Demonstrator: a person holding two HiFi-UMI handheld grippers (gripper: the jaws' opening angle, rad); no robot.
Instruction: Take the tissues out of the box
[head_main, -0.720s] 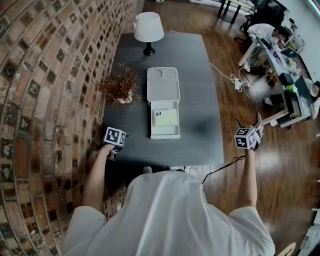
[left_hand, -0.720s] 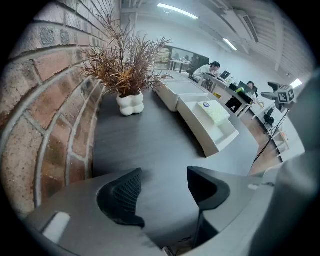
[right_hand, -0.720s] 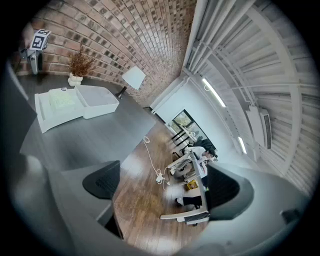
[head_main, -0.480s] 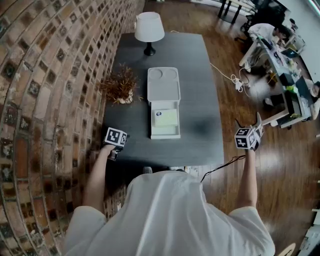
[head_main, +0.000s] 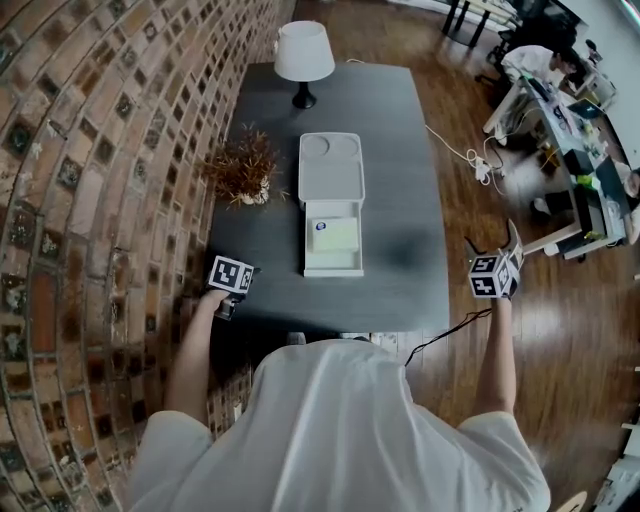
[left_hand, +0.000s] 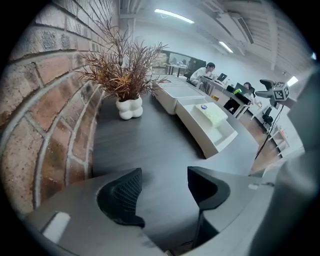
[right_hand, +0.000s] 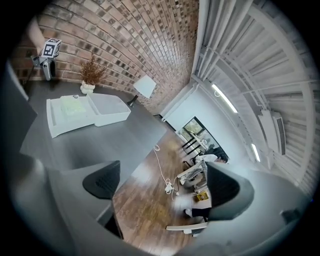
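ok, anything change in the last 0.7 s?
Nothing visibly moved; only the head view's framing drifted a little. The left gripper and right gripper stay open and empty, both well apart from the box, and the tissues are still inside it.

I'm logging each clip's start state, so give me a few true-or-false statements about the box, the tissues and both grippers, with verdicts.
1. The white plastic box lies open, its lid flat toward the white-shaded lamp. True.
2. The pale green tissue pack lies on the dark grey table outside the box. False: it sits inside the box.
3. The left gripper is shut on a tissue. False: its jaws stand apart with nothing between.
4. The right gripper hangs over the wooden floor, off the table, jaws apart. True.
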